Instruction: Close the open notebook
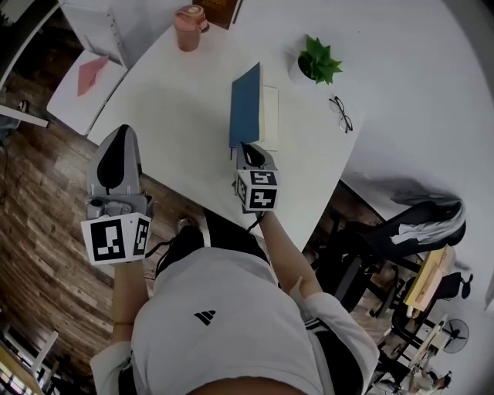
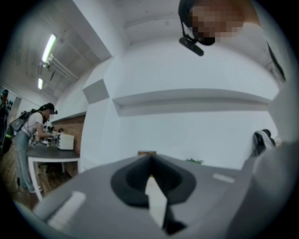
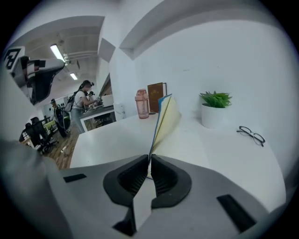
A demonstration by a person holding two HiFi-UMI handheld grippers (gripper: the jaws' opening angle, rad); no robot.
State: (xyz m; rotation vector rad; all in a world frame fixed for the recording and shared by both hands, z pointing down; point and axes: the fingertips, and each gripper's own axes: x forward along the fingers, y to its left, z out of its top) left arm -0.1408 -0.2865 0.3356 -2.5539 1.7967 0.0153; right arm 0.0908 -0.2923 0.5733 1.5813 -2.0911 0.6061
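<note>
while the right gripper (image 3: 149, 161) clamps its raised blue cover, the notebook (image 1: 247, 104) stands half shut near the desk's (image 1: 185, 108) near edge; open surface on its left; plant (image 1: 316, 62) and glasses (image 1: 341, 113) to its right; left gripper (image 1: 117, 137) closed, empty, beyond the desk edge over the floor (image 1: 46, 231)

In the head view the right gripper (image 1: 248, 151) covers the near edge of the notebook (image 1: 245, 104), so its jaws do not show there. A brown book (image 1: 220, 11) at 12 o'clock is cut off by the top edge. In the left gripper view only the leaf tips of the plant (image 2: 194, 161) show over the gripper's body, toward 4 o'clock. In the right gripper view the people (image 3: 83, 105) at 9 o'clock are too small to make out.
</note>
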